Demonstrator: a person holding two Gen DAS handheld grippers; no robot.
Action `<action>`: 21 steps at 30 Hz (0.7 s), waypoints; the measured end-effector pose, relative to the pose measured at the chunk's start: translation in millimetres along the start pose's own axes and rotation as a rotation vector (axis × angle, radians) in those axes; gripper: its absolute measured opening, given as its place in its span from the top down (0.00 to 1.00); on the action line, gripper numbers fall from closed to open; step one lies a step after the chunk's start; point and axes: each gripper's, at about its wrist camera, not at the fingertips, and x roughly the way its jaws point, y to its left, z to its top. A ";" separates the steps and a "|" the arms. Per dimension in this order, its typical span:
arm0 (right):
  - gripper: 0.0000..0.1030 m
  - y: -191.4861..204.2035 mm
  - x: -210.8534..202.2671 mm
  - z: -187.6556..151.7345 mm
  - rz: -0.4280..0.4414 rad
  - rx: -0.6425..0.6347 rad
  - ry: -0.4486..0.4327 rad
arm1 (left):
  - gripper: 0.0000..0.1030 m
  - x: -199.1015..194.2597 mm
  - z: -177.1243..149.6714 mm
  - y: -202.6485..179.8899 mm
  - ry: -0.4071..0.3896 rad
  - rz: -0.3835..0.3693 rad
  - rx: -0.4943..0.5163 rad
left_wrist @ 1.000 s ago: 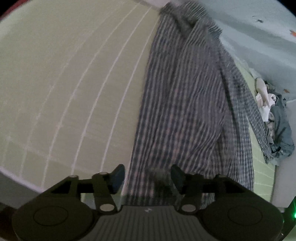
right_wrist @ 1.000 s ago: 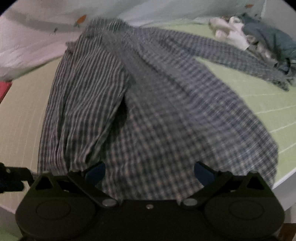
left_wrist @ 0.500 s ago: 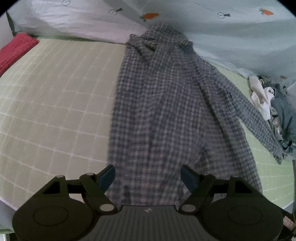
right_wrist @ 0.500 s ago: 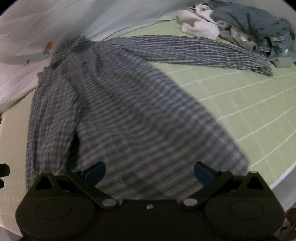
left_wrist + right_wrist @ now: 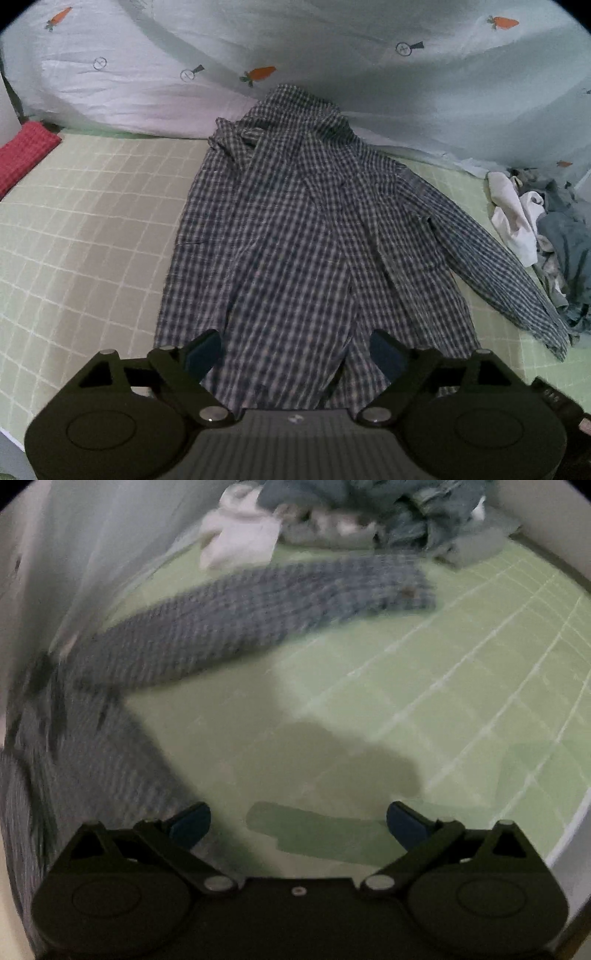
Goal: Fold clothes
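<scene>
A red cloth (image 5: 22, 155) is lying at 9 o'clock on the bed (image 5: 81, 236). The checked shirt (image 5: 295, 236) is lying spread at centre, collar toward 12 o'clock. The left claw (image 5: 295, 350) is opening, released, hovering over the hem with nothing gripped. The sleeve (image 5: 258, 616) is stretching toward 2 o'clock, reaching the clothes pile (image 5: 362, 520). The right claw (image 5: 298, 821) is hanging released over bare sheet.

Both grippers were matte black – left gripper (image 5: 295, 350) had a ribbed grey centre plate, right gripper (image 5: 298, 821) a plain black one. Each had blue finger pads (image 5: 203, 349), silver pivot screws, round embossed discs on both sides.
</scene>
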 end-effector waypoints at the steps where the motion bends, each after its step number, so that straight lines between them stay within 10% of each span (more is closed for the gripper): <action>1: 0.00 -3.4 3.2 7.2 -0.001 0.012 -0.011 | 0.15 4.3 3.4 -3.9 0.006 0.006 -0.003; 17: 0.00 -10.3 75.0 101.6 -0.279 0.002 -0.253 | 0.14 76.5 51.2 -31.1 0.072 0.050 -0.032; 21: 0.04 4.2 79.0 104.8 -0.191 -0.090 -0.268 | 0.14 84.7 52.1 -18.1 0.095 0.055 -0.060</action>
